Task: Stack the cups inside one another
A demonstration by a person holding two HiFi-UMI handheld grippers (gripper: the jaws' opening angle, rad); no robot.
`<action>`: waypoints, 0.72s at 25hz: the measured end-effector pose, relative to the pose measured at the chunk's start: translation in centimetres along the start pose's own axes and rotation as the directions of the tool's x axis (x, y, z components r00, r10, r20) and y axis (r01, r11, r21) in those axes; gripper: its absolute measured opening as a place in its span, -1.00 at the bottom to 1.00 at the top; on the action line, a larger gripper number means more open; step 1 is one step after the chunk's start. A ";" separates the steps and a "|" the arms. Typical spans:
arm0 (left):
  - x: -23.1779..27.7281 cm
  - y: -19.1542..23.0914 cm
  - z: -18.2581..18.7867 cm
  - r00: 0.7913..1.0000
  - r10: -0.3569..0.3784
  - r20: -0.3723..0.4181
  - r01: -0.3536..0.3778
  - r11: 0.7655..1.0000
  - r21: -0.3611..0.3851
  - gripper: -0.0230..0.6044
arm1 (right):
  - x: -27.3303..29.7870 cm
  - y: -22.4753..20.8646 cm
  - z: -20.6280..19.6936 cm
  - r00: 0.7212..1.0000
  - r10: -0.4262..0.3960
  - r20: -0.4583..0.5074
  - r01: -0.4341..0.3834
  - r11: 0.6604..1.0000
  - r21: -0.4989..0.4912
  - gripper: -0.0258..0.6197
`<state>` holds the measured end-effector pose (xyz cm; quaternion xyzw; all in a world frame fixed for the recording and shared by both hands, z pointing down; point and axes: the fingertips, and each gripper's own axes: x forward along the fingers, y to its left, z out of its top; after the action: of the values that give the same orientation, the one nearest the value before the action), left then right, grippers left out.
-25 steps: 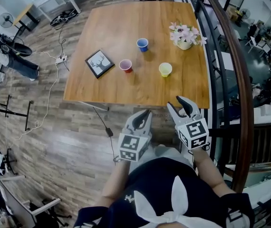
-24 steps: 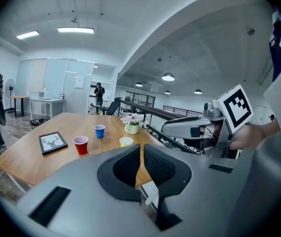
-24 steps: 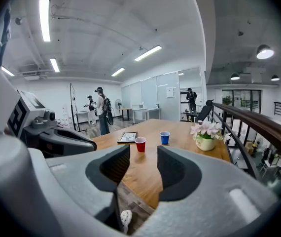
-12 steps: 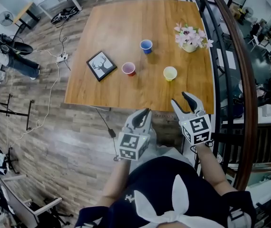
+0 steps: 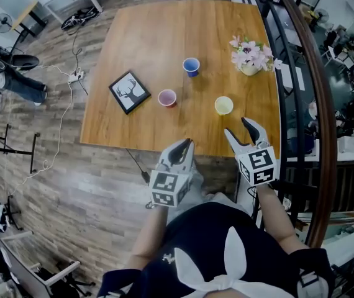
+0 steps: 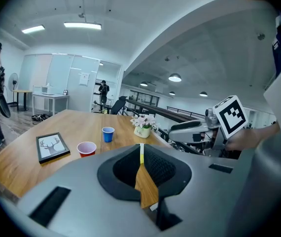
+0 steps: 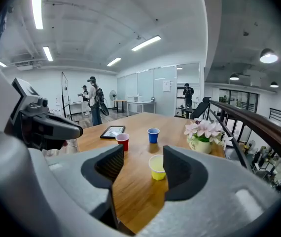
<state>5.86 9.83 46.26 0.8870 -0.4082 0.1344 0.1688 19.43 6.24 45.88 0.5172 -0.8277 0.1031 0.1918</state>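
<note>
The right hand-held gripper has its jaws spread, and they have just been opening wider. Nothing is pinched between them. In the right gripper view the yellow cup shows through the gap of this hand-held gripper, farther out on the bench and not touching it. The left hand-held gripper has its jaws pressed together on nothing, with only a thin crack between them. A thin yellow strip shows at the top of that crack, but I cannot tell what it is. The yellow cup stands up straight just past the right hand-held gripper, near the bench's close edge, and it looks empty. The left hand-held gripper is closer to the person than the yellow cup and off to its left. The red cup stands to the left of the yellow cup, well apart, open side up. The blue cup stands farther away than the yellow cup and a bit left. No cup sits inside another. A flower pot full of pink and white flowers is behind the yellow cup, to its right. A picture frame lies flat far left of the yellow cup, past the red cup.
</note>
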 end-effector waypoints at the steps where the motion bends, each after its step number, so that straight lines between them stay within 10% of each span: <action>1: 0.3 0.3 0.2 1.000 -0.001 0.000 0.001 1.000 -0.002 -0.81 | 0.4 -0.2 0.0 1.000 -0.001 -0.007 0.001 1.000 -0.001 -0.15; 18: 4.8 6.3 1.9 0.999 -0.032 -0.021 0.031 0.999 -0.018 -0.81 | 7.7 -2.6 -2.3 0.988 -0.028 -0.155 0.032 0.999 0.025 0.02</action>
<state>4.22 1.97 47.52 0.8904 -0.3935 0.1372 0.1831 19.21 -0.32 51.14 0.5228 -0.8009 0.1513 0.2497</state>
